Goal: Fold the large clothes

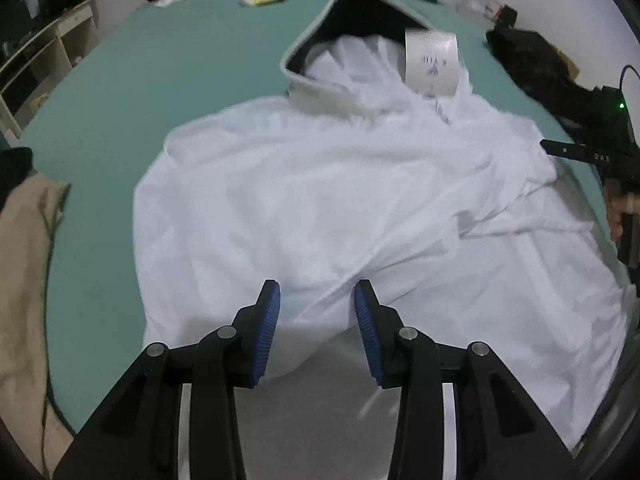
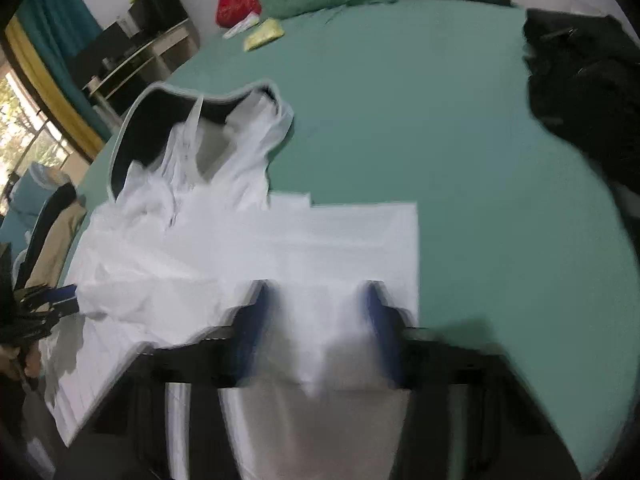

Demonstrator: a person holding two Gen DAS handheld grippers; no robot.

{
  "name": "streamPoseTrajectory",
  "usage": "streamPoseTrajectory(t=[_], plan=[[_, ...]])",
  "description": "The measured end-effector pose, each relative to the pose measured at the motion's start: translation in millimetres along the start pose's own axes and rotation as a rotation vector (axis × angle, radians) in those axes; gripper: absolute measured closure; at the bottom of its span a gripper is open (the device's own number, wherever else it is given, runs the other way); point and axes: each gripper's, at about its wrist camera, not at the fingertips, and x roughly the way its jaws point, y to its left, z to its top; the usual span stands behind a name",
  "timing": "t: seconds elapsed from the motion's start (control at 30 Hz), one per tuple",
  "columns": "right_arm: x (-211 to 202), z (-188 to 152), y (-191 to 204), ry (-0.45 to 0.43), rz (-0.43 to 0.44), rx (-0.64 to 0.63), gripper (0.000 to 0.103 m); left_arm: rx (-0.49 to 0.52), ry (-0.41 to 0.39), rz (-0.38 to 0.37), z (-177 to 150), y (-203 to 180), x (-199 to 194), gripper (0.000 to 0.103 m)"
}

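Although the left tongs (image 1: 317,284) show sharply in their own view, the right tongs (image 2: 317,286) are smeared by blur, so their pads are hard to read. The left tongs stand about half open above the near hem of the white garment (image 1: 320,200), gripping nothing; the cloth lies below and between the fingers, untouched by the pads as far as can be seen. The right tongs also show their fingers apart, with a raised ridge of the white cloth between them; whether the pads press on it cannot be told.

The garment lies spread on the green bed (image 1: 180,80), straight ahead of both tongs and running under them, so its nearest edge is hidden behind the finger mounts. Its dark-lined hood (image 1: 360,20) lies at the far end, with a white label (image 1: 430,62) whose print is too small to read. In the right wrist view a flat, straight-edged panel of the garment ends just right of the right tongs.

Bare sheet lies open to the left of the left tongs and to the right of and beyond the right tongs. A beige cloth (image 1: 24,260) hangs at the bed's edge far left of the left tongs, partly cut off. A black garment (image 2: 580,80) sits well beyond the right tongs, to their right, near that edge of the bed.
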Motion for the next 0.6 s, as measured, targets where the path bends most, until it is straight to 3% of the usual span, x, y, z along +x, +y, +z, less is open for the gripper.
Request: streamPoseTrajectory(t=[0.03,0.17,0.3,0.47,0.53,0.6], plan=[[4,-5,4,0.005,-0.022,-0.012,0.102,0.007,0.002,0.004,-3,-1,2,0.062],[-25,-1,15,-0.108,-0.097,-0.088,0.102,0.019,-0.004,0.013,-10,-6,-6,0.072],[-63,-11,28,-0.235,-0.138,-0.184,0.102,0.023,0.031,0.001,-13,-9,-4,0.072],[-64,-46,29,-0.174,-0.081,-0.206,0.102,0.047,0.046,0.006,-27,-14,-6,0.072],[-57,-47,24,-0.154,-0.130,-0.179,0.102,0.031,0.016,0.003,-27,-14,-13,0.072],[-50,-41,17,-0.136,-0.104,-0.142,0.100,0.003,-0.027,-0.005,-24,-14,-23,0.072]])
